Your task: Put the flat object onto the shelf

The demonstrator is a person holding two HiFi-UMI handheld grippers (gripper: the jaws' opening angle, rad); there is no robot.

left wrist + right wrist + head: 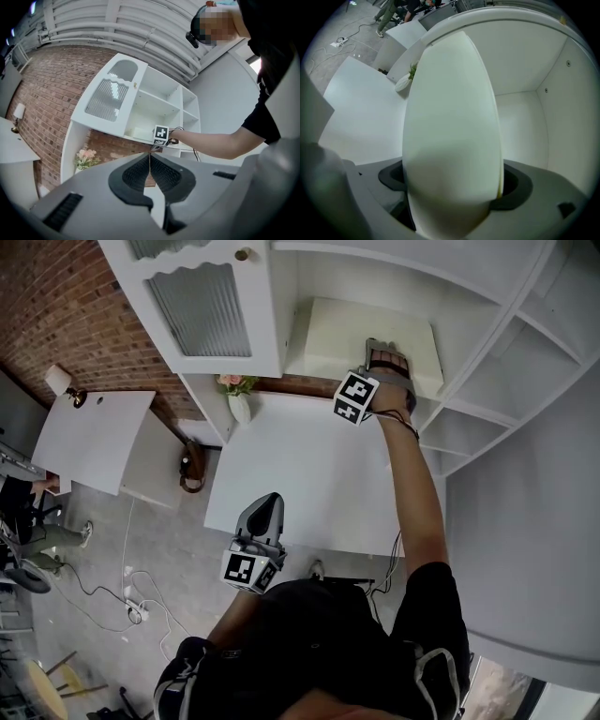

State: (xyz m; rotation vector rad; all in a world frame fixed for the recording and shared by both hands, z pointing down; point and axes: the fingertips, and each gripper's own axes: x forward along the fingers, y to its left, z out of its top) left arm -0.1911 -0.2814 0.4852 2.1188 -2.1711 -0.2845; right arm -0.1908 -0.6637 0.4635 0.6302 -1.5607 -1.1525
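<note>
A white plate, the flat object, stands on edge between the jaws of my right gripper and fills most of the right gripper view. The jaws stand wide at either side of it, and I see no pad pressing on it, so this gripper is open. Behind the plate lies the white inside of a shelf compartment. In the head view the right gripper reaches into the lower compartment of the white shelf, and the hand hides the plate. My left gripper hovers by the table's near edge, shut and empty.
A white table stands below the shelf, with a small vase of flowers at its back left corner. A glass-fronted cabinet door is left of the compartment. A second white table, a lamp and floor cables lie left.
</note>
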